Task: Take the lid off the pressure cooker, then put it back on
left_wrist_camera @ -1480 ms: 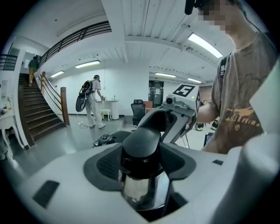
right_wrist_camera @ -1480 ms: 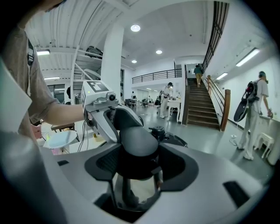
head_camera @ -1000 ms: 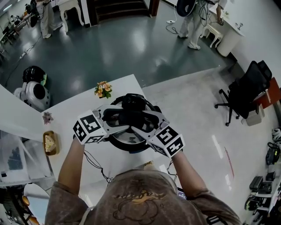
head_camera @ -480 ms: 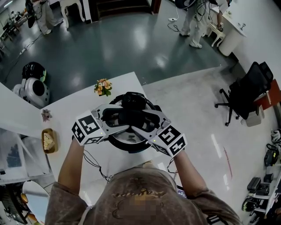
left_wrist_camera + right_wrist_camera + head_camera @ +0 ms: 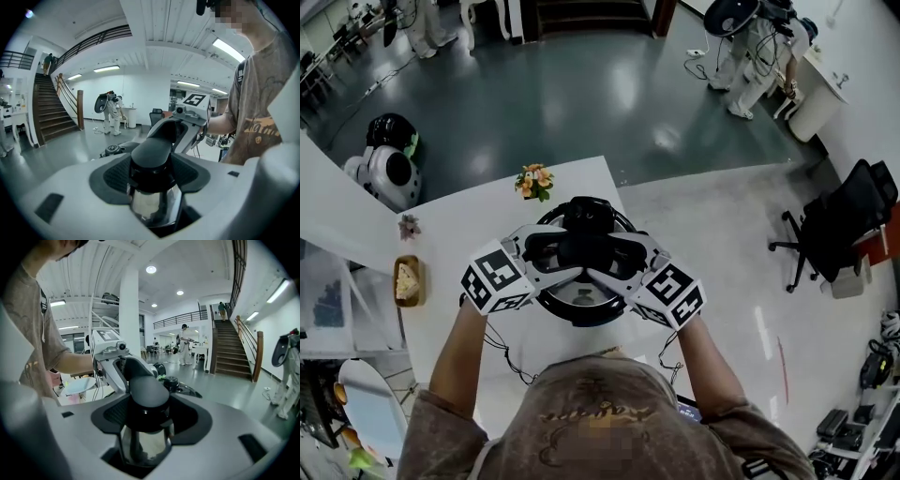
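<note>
Left gripper (image 5: 539, 258) and right gripper (image 5: 623, 267) each clamp the handle (image 5: 581, 251) from opposite sides, so the lid (image 5: 140, 446) lifts level. The pressure cooker (image 5: 581, 317) stands on the table (image 5: 469, 234) (lid above it; seating not discernible).

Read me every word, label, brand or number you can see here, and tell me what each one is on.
Nothing here reads as clear text.
Shirt print: curly script, too blurred to read.
Left marker cube: black-and-white square pattern, no letters or numbers.
Right marker cube: the same kind of pattern, no letters or numbers.
Lid handle: plain black, no print visible.
</note>
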Available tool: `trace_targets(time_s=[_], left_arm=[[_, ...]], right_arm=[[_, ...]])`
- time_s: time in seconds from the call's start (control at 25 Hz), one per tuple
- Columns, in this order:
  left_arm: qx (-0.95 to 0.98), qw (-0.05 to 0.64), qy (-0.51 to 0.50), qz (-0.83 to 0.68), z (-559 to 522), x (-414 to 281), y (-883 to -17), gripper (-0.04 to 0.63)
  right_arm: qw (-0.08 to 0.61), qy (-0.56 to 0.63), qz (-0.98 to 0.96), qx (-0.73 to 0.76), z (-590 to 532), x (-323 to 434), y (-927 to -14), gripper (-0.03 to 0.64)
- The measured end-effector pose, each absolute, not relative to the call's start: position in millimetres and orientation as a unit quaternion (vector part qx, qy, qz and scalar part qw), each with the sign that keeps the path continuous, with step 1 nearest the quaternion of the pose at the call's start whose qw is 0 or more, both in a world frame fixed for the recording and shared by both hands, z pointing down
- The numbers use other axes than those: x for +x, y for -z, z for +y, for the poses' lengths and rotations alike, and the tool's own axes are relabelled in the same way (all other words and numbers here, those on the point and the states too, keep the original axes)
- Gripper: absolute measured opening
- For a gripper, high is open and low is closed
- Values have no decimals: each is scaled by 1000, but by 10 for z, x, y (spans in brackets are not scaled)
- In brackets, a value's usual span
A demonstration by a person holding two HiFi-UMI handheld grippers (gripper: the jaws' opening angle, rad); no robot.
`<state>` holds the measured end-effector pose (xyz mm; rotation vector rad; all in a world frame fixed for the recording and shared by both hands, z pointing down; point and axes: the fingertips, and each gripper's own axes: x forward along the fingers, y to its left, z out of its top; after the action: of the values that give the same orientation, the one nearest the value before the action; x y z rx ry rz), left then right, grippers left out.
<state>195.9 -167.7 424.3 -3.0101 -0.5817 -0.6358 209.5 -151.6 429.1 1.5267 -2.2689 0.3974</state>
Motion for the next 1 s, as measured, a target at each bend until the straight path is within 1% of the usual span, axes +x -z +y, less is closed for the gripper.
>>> trace_targets(time_s=[0.68,1.0], left_arm=[[-979,-22,199,-32,-1669,1936,-4233,267],[-979,-28,201,-7,-1658,1941,-4240,267]], right_arm=[[205,-106,-878,419,-1563,2121,-4280,261],[205,-101,-887,401,-1561,2130,-4283,261]])
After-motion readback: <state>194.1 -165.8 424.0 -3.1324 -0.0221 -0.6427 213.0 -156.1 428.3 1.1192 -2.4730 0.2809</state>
